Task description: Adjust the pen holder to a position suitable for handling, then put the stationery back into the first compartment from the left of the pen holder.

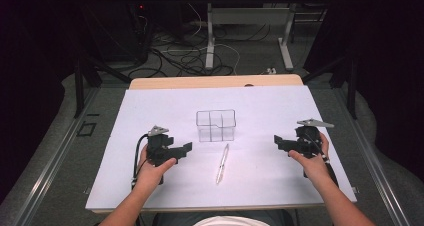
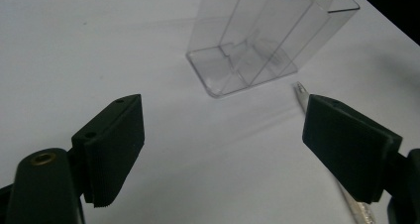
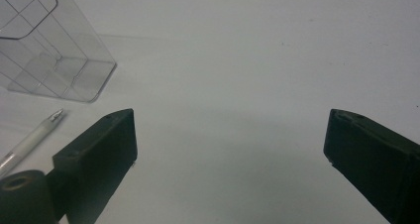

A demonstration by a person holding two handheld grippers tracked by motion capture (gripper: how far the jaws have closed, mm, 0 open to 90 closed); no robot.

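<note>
High view: whole pen point(image 1: 222, 163), organizer point(image 1: 216, 125)

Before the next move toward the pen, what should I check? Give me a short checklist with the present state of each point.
1. Pen lies free on the table, nothing on it: ok.
2. Left gripper jaws open and empty: ok.
3. Right gripper jaws open and empty: ok.
4. Clear box stands upright, apart from the pen: ok.
5. Box compartments empty: ok.
6. Pen cap on or off: cannot tell.
</note>
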